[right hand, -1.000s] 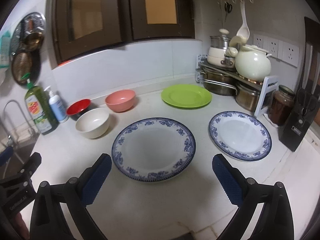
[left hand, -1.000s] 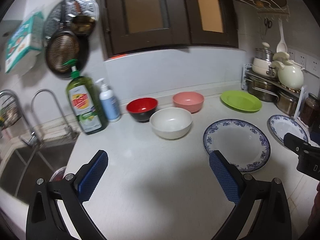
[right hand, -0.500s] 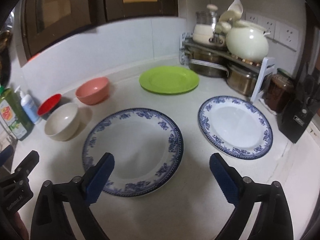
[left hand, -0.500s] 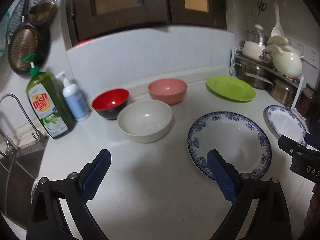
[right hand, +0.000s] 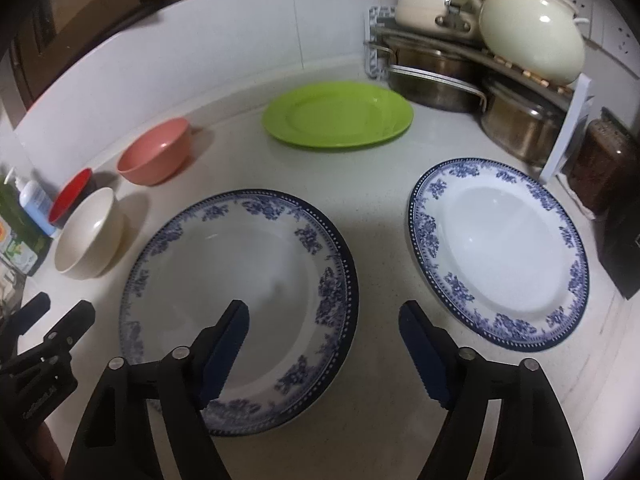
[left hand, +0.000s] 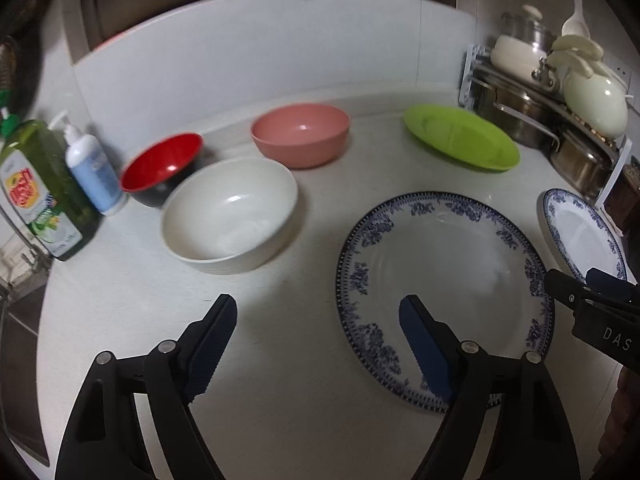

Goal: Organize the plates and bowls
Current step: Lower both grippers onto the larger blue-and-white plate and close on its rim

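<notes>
Sorting has not begun, judging by the layout: every dish sits alone on the white tabletop (right hand: 224, 144), nothing stacked. At far left of the right wrist view stand a red bowl (right hand: 72, 196) and a cream bowl (right hand: 90, 236), close together, with a pink bowl (right hand: 154, 156) just beyond. Centre frame holds a large blue-patterned plate (right hand: 240, 264); a green plate (right hand: 338, 116) lies above it, and a second blue-patterned plate (right hand: 498, 252) lies at right, apart from the first. The left tool (left hand: 316, 332) hangs wide open and empty at the large plate's left rim. The right tool (right hand: 324, 332) is equally wide open and empty, straddling that plate's right rim. All stacking remains.
</notes>
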`<action>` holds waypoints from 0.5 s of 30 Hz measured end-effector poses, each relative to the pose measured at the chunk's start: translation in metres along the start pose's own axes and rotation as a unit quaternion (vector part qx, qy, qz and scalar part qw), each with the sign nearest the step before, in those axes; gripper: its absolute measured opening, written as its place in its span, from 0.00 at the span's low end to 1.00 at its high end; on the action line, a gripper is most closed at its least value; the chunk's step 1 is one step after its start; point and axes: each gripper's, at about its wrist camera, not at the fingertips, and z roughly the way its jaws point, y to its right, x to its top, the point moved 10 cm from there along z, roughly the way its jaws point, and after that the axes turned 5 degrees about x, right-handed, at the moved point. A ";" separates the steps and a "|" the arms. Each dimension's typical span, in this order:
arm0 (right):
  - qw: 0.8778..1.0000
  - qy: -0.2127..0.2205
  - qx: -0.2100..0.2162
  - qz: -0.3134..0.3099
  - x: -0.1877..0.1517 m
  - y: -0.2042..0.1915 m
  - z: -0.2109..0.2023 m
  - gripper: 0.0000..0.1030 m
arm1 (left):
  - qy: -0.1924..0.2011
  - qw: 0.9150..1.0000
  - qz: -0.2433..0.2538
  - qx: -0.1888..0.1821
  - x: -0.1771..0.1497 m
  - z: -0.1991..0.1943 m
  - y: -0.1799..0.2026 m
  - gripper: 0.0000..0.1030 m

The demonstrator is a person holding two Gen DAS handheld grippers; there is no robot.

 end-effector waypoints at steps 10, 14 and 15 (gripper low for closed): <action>0.999 -0.044 0.001 -0.001 0.007 0.009 0.032 0.61 | -0.070 0.997 0.010 -0.034 -0.003 0.046 0.023 0.66; 0.998 -0.060 0.002 0.006 0.007 0.010 0.042 0.55 | -0.087 0.995 0.019 -0.042 -0.006 0.058 0.028 0.60; 0.998 -0.062 0.002 0.006 0.007 0.010 0.044 0.53 | -0.091 0.995 0.020 -0.044 -0.007 0.060 0.029 0.59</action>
